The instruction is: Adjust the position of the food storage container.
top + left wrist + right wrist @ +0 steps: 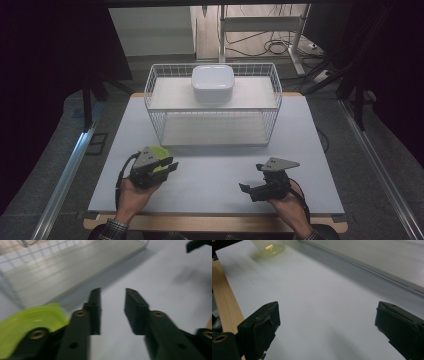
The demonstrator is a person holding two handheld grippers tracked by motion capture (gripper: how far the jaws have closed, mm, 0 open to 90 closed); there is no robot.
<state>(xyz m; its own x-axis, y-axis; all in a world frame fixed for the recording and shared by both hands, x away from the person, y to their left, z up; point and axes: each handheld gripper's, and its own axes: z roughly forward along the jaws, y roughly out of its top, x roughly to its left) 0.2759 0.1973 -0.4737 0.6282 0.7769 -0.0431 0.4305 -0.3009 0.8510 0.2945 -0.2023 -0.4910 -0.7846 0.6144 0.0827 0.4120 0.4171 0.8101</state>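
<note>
A yellow-green bowl [160,151] sits at the front left of the white mat, right against my left gripper [171,166]. In the left gripper view the bowl [30,317] is a blurred shape outside the left jaw. The left gripper [112,291] has a narrow gap between its jaws, and I see only bare mat in it. My right gripper [251,177] hovers at the front right, open wide. In its own view the right gripper [327,307] has nothing between its jaws, and the bowl [268,247] shows smeared at the far top left.
A white wire rack [150,95] stands at the back middle of the mat [215,170], with a white lidded box [213,82] on its upper shelf. Its lower shelf [62,270] is bare. The table's wooden edge [224,302] runs along the mat. Dark floor and metal rails flank the table.
</note>
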